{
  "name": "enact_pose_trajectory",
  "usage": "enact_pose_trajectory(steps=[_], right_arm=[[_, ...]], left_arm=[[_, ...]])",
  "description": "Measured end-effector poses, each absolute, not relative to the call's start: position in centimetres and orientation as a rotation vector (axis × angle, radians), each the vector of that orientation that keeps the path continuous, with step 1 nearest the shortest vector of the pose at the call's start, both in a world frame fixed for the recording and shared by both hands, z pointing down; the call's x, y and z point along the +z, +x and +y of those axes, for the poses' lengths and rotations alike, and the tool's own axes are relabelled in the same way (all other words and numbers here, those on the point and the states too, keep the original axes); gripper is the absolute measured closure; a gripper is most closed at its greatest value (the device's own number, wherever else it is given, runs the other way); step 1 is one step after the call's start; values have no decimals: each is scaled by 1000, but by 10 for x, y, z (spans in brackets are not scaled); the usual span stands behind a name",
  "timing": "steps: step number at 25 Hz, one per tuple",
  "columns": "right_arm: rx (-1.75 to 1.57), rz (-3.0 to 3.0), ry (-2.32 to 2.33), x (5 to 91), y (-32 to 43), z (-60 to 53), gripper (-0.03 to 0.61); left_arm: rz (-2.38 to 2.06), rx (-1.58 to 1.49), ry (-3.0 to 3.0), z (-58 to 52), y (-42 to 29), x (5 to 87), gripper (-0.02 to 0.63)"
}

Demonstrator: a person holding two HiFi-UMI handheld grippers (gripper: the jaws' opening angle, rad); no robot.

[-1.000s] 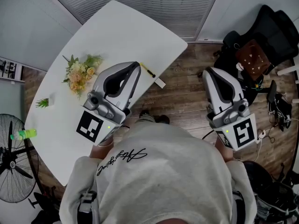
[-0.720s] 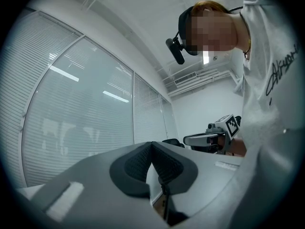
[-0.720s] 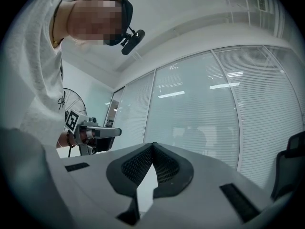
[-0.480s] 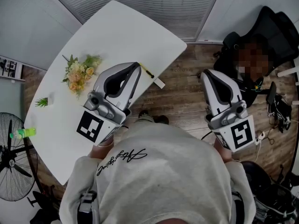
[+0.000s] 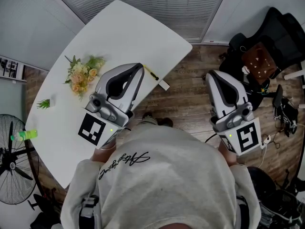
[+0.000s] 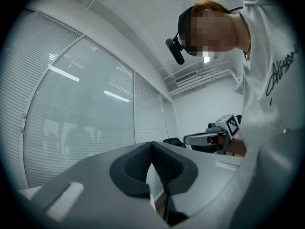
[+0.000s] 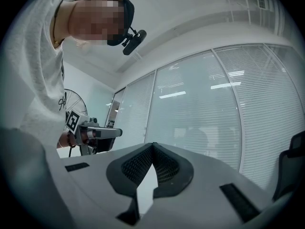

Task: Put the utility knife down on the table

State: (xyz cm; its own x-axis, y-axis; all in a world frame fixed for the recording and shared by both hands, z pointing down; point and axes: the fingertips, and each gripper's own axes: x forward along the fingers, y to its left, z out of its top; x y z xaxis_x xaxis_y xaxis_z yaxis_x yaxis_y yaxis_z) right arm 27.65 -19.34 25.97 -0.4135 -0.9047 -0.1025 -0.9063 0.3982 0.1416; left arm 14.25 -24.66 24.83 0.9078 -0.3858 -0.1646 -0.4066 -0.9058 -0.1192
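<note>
Counting from the left, we find one fan [image 5: 12, 173] cut off by the frame, one green bottle [image 5: 22, 136] near it, then one white table [image 5: 128, 27] bearing one bouquet [image 5: 82, 74] and one utility knife [image 5: 151, 73]. The knife lies at the table's edge, partly covered by the left gripper [image 5: 139, 66]. Of our two grippers, the left has its jaws pressed together on nothing. The right gripper [image 5: 211, 74], over the wooden floor [image 5: 186, 104], is likewise closed and empty.
</note>
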Motion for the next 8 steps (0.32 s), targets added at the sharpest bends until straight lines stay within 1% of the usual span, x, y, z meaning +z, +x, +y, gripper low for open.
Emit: enact_pose_trajectory(steps=[8], right_arm=[[278,2625,-1689,260,271,-194,575]], left_arm=[[627,208,-2918,-248,135,250,617]])
